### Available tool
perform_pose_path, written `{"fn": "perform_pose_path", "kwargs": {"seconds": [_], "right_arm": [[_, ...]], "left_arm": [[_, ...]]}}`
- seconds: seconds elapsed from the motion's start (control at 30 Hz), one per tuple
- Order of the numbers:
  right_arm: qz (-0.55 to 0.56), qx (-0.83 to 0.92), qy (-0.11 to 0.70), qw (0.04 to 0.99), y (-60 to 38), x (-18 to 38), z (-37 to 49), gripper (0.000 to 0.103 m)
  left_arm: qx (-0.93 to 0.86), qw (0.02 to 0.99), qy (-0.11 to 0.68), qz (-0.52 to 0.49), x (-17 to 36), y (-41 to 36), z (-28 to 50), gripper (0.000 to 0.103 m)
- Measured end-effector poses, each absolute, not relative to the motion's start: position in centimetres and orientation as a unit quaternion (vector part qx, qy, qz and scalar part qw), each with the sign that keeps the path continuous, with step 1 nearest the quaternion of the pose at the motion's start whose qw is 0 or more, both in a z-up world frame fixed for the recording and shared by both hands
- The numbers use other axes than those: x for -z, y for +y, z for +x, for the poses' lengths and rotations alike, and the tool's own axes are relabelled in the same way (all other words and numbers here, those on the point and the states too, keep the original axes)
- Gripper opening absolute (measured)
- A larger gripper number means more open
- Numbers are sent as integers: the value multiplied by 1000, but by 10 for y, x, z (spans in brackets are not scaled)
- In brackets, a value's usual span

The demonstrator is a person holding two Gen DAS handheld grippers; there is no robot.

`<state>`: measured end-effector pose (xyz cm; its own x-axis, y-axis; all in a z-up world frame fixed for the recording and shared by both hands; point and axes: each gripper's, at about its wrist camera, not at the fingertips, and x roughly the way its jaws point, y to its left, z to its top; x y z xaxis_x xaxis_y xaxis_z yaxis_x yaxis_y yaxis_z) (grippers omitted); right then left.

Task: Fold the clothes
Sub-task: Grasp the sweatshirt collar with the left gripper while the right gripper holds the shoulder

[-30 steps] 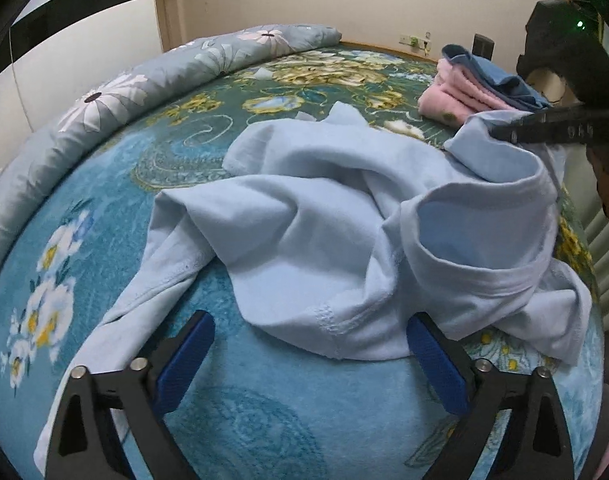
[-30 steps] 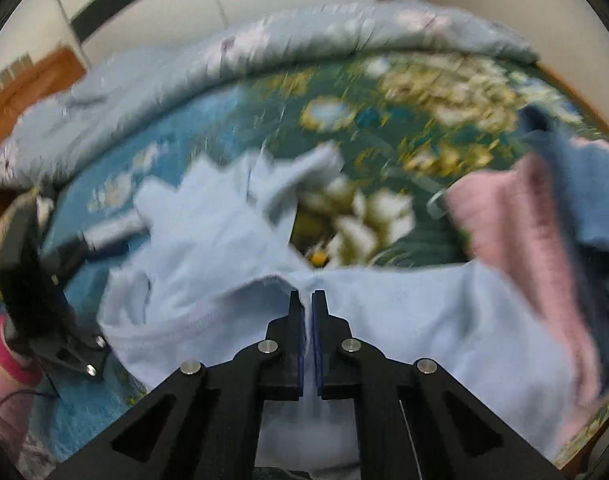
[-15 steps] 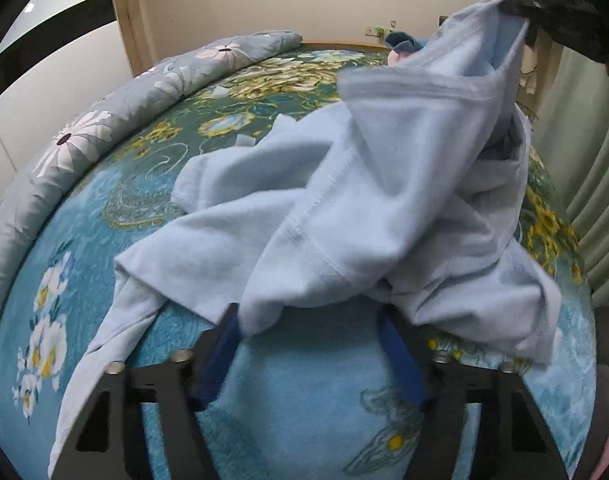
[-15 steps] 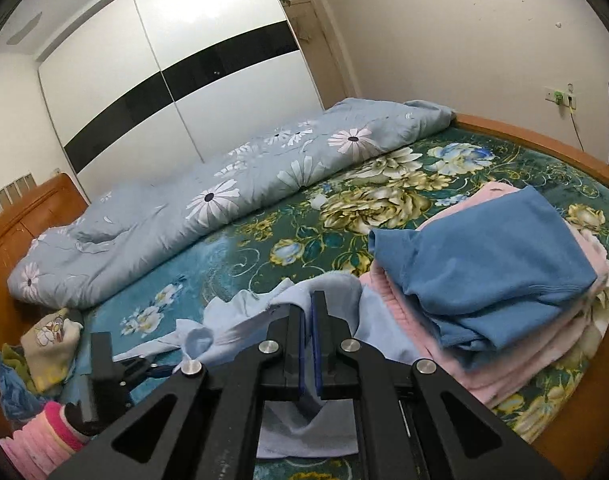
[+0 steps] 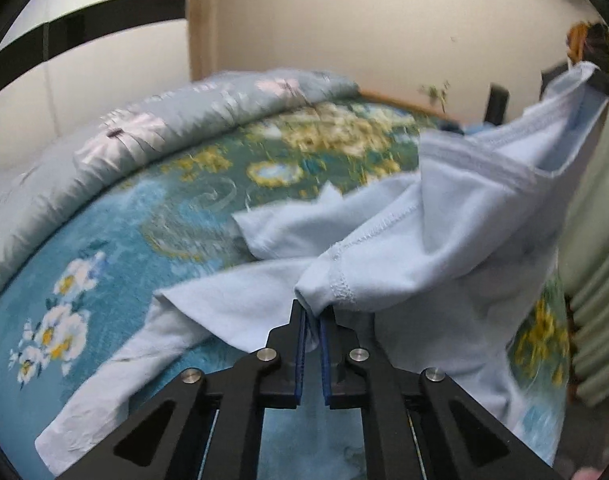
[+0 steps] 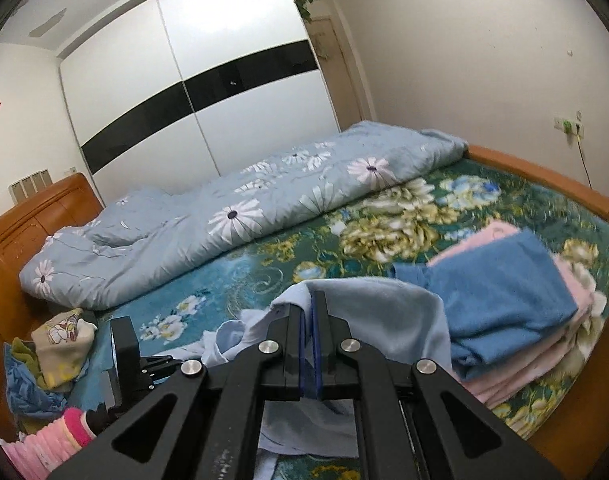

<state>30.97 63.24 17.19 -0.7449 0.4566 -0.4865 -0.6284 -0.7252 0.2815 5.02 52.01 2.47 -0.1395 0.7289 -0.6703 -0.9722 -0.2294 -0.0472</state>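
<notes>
Where half a second ago its blue-padded jaws stood wide around the cloth, the left gripper (image 5: 312,322) at bottom centre of the left wrist view is now pinched nearly closed on a hemmed corner of the pale blue cotton T-shirt (image 5: 436,240). From that corner the shirt rises to the upper right of the frame, where another edge hangs from the dark tip of the right gripper (image 5: 606,84); a loose part trails to the lower left over the teal floral bedspread (image 5: 104,264).

In the right wrist view the right gripper (image 6: 312,312) is clamped as before on a fold of the pale blue shirt (image 6: 384,300) at bottom centre. To the right lies a folded stack, a blue knit garment (image 6: 504,296) on top of pink ones (image 6: 544,364), now nearer the frame's right edge.

No writing is legible. A rolled grey-blue daisy-print duvet (image 6: 232,220) crosses mid-frame, with a white wardrobe with a black band (image 6: 208,80) behind it and an orange wooden bed frame (image 6: 544,172) at right.
</notes>
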Motion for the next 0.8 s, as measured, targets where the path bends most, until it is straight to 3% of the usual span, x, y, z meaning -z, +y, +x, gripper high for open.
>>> {"fn": "perform_pose_path", "kwargs": {"seconds": [0.23,0.4,0.57,0.8], "right_arm": [[-160,-923,178,300,622,-234,294,3],[-114,-943,140,279,594,-291,277,3],[-55,-962,87,252,544,-346,271,3],[8,-977,45,209,474,-375,298,3]], "left_arm": [[-820,521,116,-208,-124,482,27,6],[-870,467,96,-128,-205,435,21,6],[-910,406,78,-37,-280,364,40,6],[-928,363,70,46,-340,256,98,7]]}}
